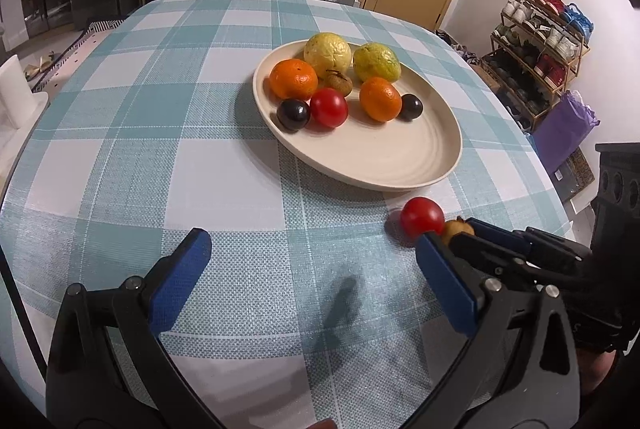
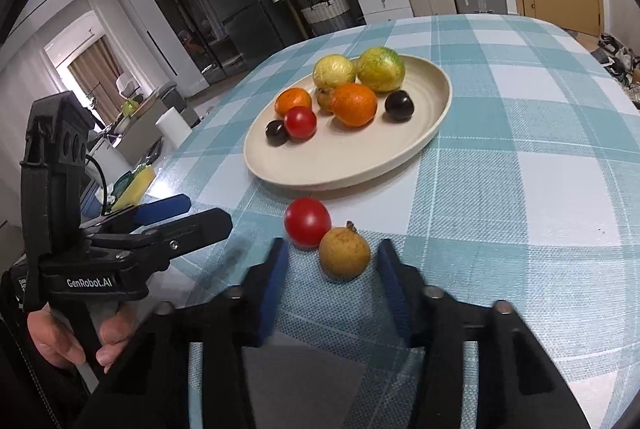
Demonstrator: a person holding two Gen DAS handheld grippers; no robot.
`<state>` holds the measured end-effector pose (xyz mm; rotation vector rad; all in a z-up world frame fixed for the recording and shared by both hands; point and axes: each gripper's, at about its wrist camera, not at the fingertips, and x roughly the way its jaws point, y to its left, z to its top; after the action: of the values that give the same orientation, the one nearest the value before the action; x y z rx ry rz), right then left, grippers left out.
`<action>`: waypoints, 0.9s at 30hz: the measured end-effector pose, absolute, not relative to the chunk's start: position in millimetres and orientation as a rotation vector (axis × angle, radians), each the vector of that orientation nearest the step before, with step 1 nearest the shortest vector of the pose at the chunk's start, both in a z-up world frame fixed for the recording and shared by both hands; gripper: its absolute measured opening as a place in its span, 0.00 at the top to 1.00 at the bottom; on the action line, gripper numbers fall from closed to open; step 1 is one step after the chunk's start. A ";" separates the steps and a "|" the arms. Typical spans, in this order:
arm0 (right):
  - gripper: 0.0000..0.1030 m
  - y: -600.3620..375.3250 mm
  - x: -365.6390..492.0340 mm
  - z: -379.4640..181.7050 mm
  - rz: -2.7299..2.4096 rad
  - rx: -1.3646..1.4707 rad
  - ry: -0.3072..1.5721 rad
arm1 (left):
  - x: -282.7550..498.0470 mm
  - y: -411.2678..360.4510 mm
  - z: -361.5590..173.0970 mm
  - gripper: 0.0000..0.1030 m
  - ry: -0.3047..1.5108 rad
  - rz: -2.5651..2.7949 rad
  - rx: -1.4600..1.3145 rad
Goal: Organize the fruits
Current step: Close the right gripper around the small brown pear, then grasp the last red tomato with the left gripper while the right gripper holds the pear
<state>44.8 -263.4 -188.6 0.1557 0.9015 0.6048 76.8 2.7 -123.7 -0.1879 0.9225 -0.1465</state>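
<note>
Right wrist view shows, nearest to the camera, the right gripper low over the checked tablecloth, with its two blue pads on both sides of a small brown-yellow fruit, probably a longan. A gap is visible between each pad and the fruit, so the tongs are not yet pressing on it; they stand narrowly apart around it. The longan lies on the cloth, touching a red cherry tomato just behind it.

I judge the longan to be light, round and firm, with a thin dry shell that can crack under hard pressure. It can also roll away easily. The best hold is across its widest middle, with gentle force, and without pushing the tomato, which is smooth and softer.

The left gripper hovers nearby over bare cloth, wide open and empty.

Farther away stands the cream plate, which already carries two green-yellow guavas, two mandarins, one cherry tomato, two dark plums or grapes and another small brown fruit. The near part of the plate is free for the two remaining fruits.
</note>
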 end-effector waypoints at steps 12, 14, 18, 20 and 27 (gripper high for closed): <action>0.73 -273.8 44.3 -186.5 0.619 0.200 0.882 | 81.4 -9.4 -126.2 0.01 0.943 -0.169 -0.172; 0.73 -277.7 43.4 -184.0 0.619 0.207 0.870 | 82.7 -13.3 -126.3 0.01 0.948 -0.178 -0.169; 0.73 -286.2 43.1 -180.2 0.613 0.224 0.851 | 84.8 -22.0 -126.5 0.01 0.959 -0.194 -0.160; 0.73 -291.6 43.1 -177.6 0.607 0.233 0.838 | 86.2 -27.0 -126.5 0.01 0.961 -0.201 -0.153; 0.73 -308.2 43.6 -175.6 0.594 0.268 0.817 | 89.6 -42.9 -128.4 0.01 0.967 -0.243 -0.145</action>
<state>43.6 -308.2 -175.6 0.2676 0.8166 0.5937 89.6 -42.9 -128.4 -0.1451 0.9671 -0.2431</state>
